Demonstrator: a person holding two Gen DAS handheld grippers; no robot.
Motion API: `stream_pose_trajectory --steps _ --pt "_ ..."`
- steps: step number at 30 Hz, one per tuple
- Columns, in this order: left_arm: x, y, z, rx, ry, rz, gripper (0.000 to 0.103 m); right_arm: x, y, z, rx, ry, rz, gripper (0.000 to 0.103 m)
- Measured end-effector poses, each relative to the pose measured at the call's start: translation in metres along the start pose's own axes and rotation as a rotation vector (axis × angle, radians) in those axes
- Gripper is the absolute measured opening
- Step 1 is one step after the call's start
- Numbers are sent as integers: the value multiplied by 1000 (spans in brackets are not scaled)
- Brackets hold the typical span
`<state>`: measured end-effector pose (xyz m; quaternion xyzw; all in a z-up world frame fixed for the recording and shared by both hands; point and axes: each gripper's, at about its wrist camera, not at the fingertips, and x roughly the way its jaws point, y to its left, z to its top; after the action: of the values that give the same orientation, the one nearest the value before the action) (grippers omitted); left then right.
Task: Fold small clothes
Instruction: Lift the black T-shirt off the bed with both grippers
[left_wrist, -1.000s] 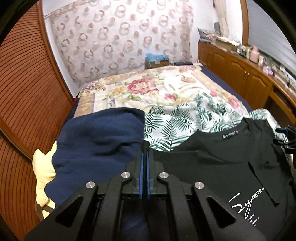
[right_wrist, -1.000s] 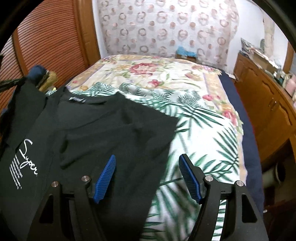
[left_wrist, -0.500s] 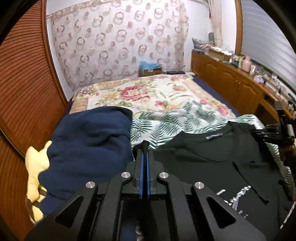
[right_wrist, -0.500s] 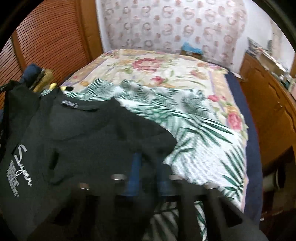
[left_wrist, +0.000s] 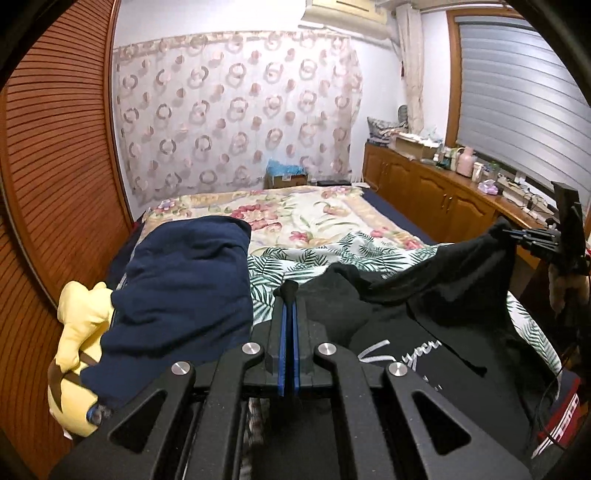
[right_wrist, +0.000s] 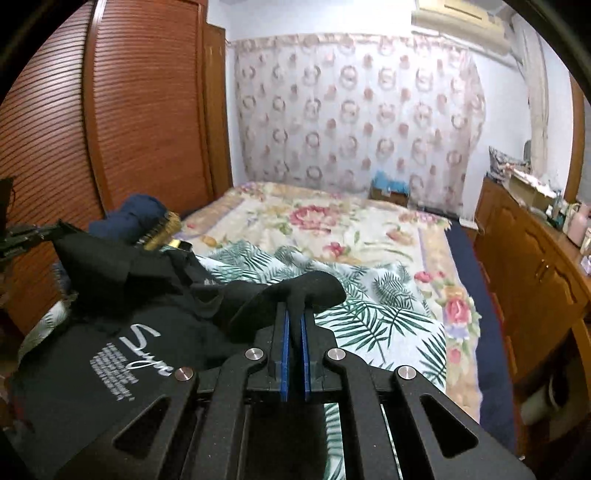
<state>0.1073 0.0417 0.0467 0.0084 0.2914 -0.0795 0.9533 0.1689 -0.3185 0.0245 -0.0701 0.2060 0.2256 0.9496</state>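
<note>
While stretched crosswise between them, black T-shirt (right_wrist: 110, 354) clamped by left gripper (left_wrist: 289, 295), right gripper (right_wrist: 294, 314).

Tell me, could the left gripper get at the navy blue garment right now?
Probably not yet. The left gripper is shut on the black t-shirt, so it would have to let go first. Otherwise the navy blue garment lies uncovered just to its left, nothing between them.

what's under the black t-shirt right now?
Under the black t-shirt, lifted at both ends by the left gripper and right gripper, the palm-leaf sheet shows. Whatever lies beneath the shirt's middle is covered.
</note>
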Motion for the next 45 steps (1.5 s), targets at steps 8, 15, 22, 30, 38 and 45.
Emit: stream_pose_trajectory --steps 8,15,22,30,38,45 --pt "-38 2 -34 -15 -31 -11 3 -61 24 -47 3 -44 -5 5" --pt "-84 17 -69 -72 -68 -6 3 -116 37 -83 14 -37 -11 5" --pt "-115 22 -100 -90 -66 16 3 -160 47 -102 21 21 -13 5" --pt "-121 30 -129 -117 -12 44 3 -177 53 -100 34 97 -3 5" --pt "-101 32 -147 -126 66 58 4 -152 48 -118 47 206 -13 5" --pt "-103 32 -144 -121 59 50 40 -157 46 -110 59 224 -24 5"
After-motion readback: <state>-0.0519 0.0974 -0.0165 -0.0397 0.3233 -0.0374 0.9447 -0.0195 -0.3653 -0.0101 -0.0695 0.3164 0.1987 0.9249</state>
